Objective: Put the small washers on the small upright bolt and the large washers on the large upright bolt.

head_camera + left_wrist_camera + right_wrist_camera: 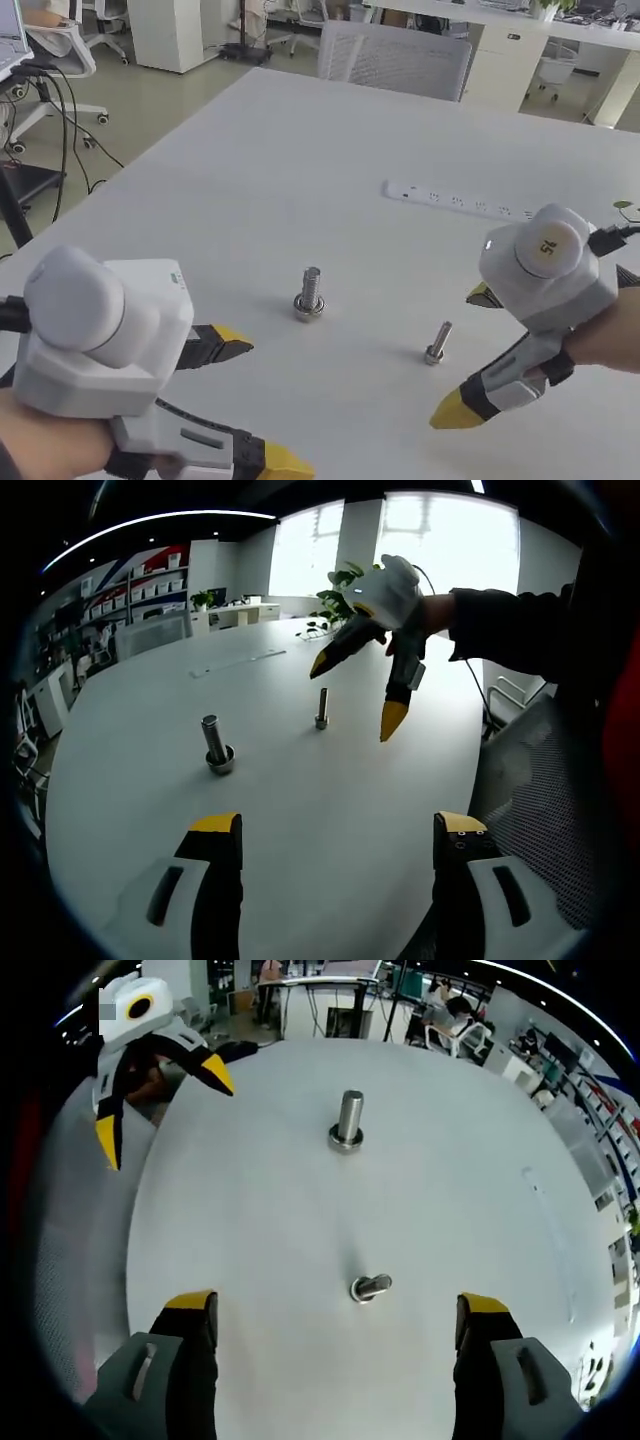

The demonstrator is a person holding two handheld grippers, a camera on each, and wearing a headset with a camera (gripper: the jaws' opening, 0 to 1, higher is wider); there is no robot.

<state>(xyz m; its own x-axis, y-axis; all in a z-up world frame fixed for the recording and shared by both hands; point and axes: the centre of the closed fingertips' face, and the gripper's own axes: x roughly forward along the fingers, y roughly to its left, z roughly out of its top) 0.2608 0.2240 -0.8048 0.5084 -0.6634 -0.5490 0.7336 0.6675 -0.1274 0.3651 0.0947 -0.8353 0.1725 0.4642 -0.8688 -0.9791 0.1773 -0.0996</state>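
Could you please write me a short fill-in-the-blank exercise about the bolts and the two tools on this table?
1. The left tool and the right tool both have their jaws ___ and hold nothing.
2. The large bolt stands ___ on the table.
3. The bolt nearer the right tool is the ___ one.
4. The long white thing beyond both bolts is a ___.

Missing words: open; upright; small; power strip.
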